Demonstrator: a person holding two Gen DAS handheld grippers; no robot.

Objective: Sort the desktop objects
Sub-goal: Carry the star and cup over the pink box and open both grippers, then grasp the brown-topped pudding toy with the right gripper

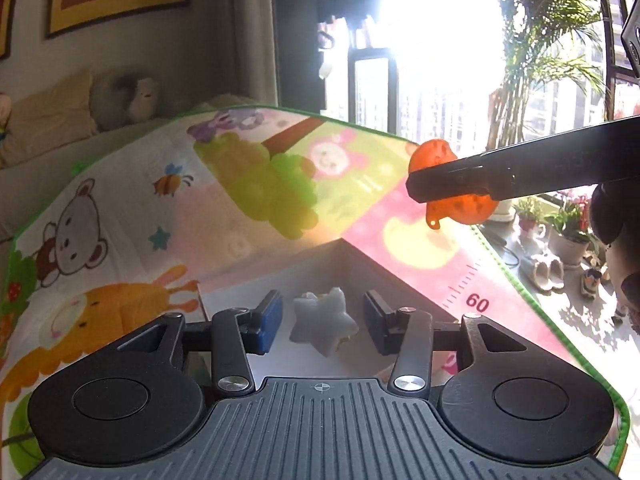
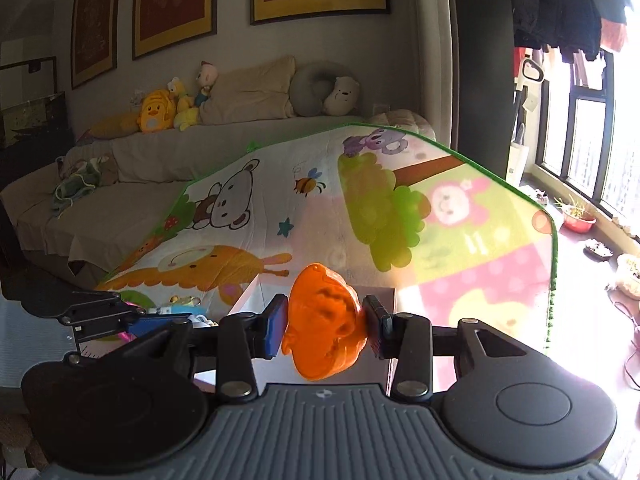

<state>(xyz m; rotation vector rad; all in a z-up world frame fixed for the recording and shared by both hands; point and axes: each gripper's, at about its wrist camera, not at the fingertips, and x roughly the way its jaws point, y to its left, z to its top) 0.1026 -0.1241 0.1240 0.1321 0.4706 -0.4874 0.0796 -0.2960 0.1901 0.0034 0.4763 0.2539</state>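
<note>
Presently the right gripper (image 2: 325,330) is clamped on an orange face-shaped toy (image 2: 325,326), its blue pads (image 2: 277,330) pressing the toy's two sides; the toy hangs clear of the surface, its wider axis running pad to pad. Directly below and ahead lies the white box (image 2: 256,294), resting on the cartoon play mat (image 2: 460,240). The left gripper (image 1: 320,322) is spread wide and grasps nothing; a pale star-shaped toy (image 1: 323,322) lies between its fingers on the box floor. Judgement: the right gripper is the one carrying, and release turns on the toy sitting over the box opening rather than its rim.
</note>
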